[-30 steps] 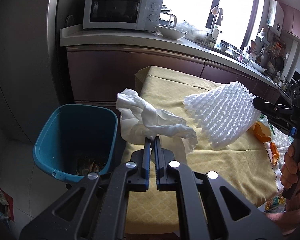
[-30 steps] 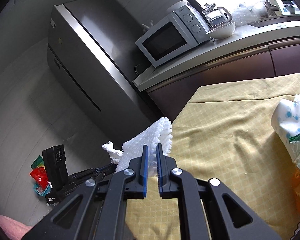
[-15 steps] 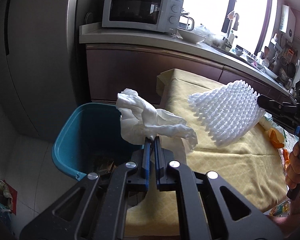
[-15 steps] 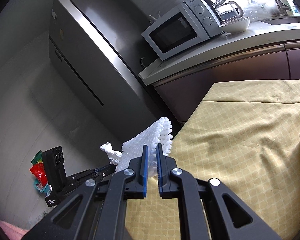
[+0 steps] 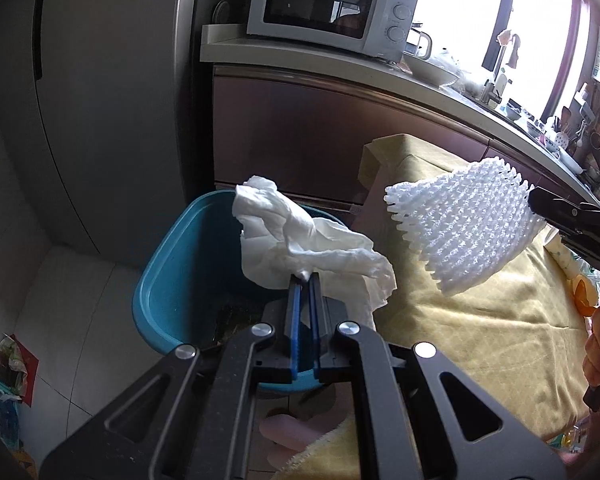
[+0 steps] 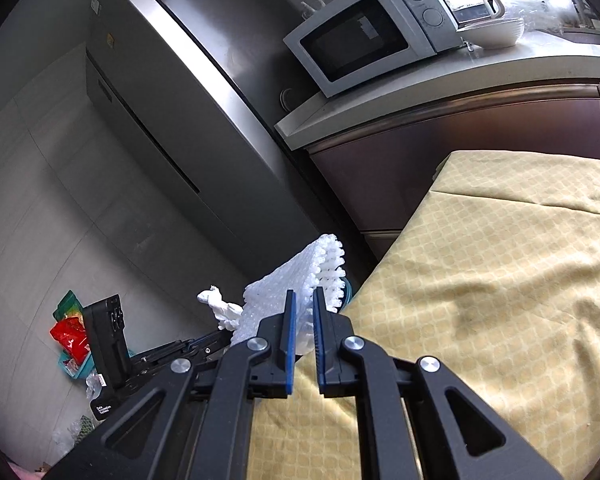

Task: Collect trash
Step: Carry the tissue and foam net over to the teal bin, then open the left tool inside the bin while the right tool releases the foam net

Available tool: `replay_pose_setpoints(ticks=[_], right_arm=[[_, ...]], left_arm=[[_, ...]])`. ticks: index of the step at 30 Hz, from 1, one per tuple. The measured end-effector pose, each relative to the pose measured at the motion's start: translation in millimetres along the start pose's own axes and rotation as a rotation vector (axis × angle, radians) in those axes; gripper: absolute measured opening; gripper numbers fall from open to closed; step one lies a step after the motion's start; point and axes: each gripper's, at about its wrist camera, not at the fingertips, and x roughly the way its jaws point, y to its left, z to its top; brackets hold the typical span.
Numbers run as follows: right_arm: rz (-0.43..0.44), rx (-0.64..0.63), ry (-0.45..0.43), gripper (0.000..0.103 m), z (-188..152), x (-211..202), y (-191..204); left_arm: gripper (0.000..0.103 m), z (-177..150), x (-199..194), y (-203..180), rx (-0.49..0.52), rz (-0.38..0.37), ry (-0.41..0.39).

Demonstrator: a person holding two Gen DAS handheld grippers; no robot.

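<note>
My left gripper (image 5: 305, 278) is shut on a crumpled white tissue (image 5: 300, 236), which hangs over the near right rim of a blue trash bin (image 5: 168, 280) on the floor. Some scraps lie at the bin's bottom. My right gripper (image 6: 303, 296) is shut on a white foam fruit net (image 6: 300, 280); from the left wrist that net (image 5: 464, 228) hangs above the yellow tablecloth (image 5: 480, 312), right of the bin. In the right wrist view the tissue (image 6: 220, 306) and the left gripper's body show lower left.
A steel fridge (image 5: 100, 100) stands behind the bin, and a counter with a microwave (image 5: 328, 8) runs along the back. Orange peel (image 5: 584, 292) lies at the table's right edge. Colourful wrappers (image 6: 70, 328) sit on the floor to the left.
Both grippers have swung left toward the bin with their loads. The tissue has gone from above the table's edge to over the bin's rim, and the foam net has followed leftward.
</note>
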Motion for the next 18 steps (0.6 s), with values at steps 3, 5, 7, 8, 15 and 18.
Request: replay_pose_setpoints(ticks=[3,5,7,8,15,18], right_arm=[[-0.007,-0.004,0.016,0.007,2.6,11.8,3.7],[-0.016,-0.011,0.024,0.007,3.4,19.7,6.6],[-0.025,-0.018,0.037,0.007,2.9,28.3,9.6],[-0.029,-0.02,0.045,0.007,2.4,32.7,10.9],[-0.072,-0.051,0.089,0.007,2.1,62.8,22.3],[-0.09,-0.062,0.104,0.007,-0.5,73.4,26.2]], left_arm=[[0.005,1.2,8.8,7.4,-0.02,0.001,0.008],[0.006,0.5,13.9,9.3,-0.027,0.004,0.015],[0.006,-0.5,19.6,12.3,-0.036,0.009,0.026],[0.006,-1.0,22.2,13.9,-0.039,0.011,0.031],[0.006,-4.9,41.0,21.2,-0.055,0.04,0.061],[0.006,-6.2,48.6,23.3,-0.06,0.047,0.074]])
